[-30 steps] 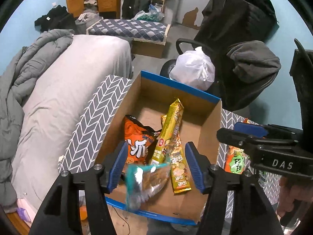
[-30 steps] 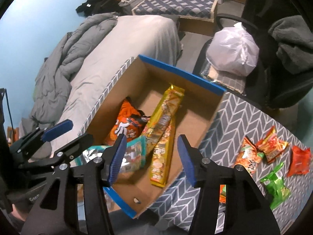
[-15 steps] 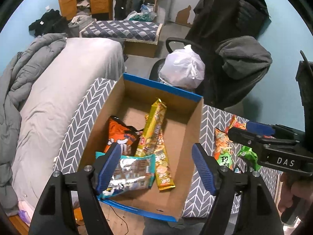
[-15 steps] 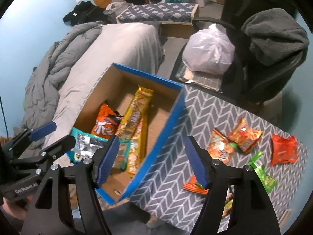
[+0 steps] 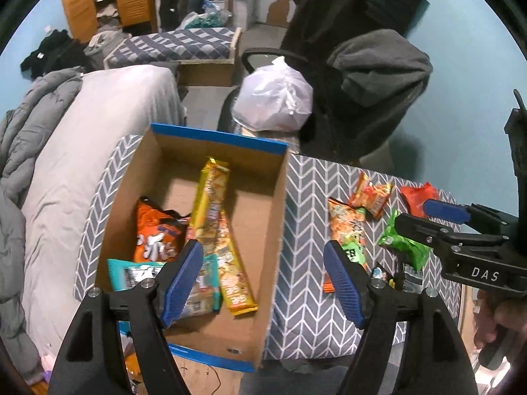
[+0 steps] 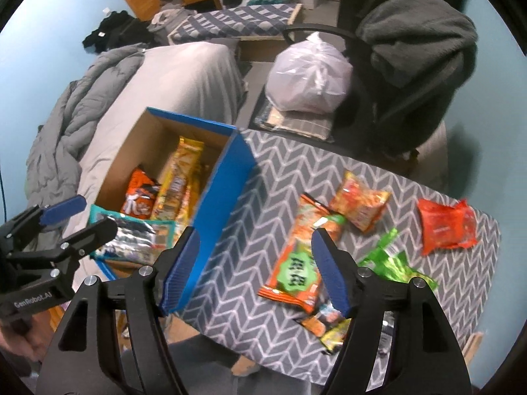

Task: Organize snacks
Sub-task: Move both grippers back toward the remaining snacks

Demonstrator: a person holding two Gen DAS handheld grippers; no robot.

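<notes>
While both tools hung over the table (image 6: 388, 168) with nothing between their blue pads, the sorting looked roughly half done. Left gripper (image 5: 263, 276): jaws spread wide, empty, above the box's near right wall. Right gripper (image 6: 255, 268): jaws likewise spread, empty, above the herringbone cloth beside the box.

Already in the cardboard box (image 5: 278, 217): an orange chip bag (image 5: 154, 233), two long yellow packs (image 5: 210, 200), and a teal-and-silver packet (image 6: 135, 238) lying flat at the near end.

Left on the table: a long orange-green packet (image 6: 296, 273) closest to the right gripper, a small orange packet (image 6: 359, 202), a red packet (image 6: 444, 227), a green packet (image 6: 392, 260), and a small packet at the near edge (image 6: 324, 324), partly hidden. Next pick likely the orange-green one.
</notes>
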